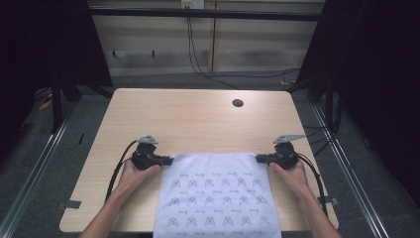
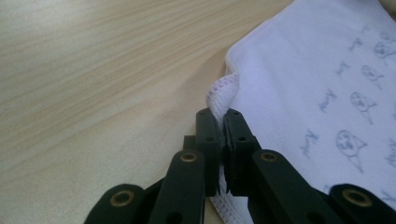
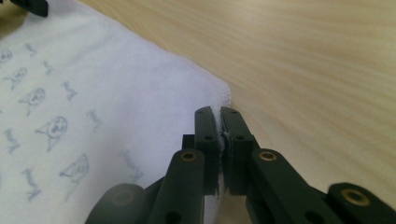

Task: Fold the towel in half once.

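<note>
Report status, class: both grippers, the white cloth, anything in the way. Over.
Left gripper shut on the cloth's far left corner; right gripper shut on its far right corner. White printed cloth flat on the table, near edge overhanging. Nothing in the way.

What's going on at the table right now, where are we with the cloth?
A person holds a gripper in each hand at the wooden table. The white printed cloth lies flat, its near end hanging over the table's front edge. The left gripper is shut on the cloth's far left corner, and the right gripper is shut on the far right corner. Nothing has been lifted or folded yet.
</note>
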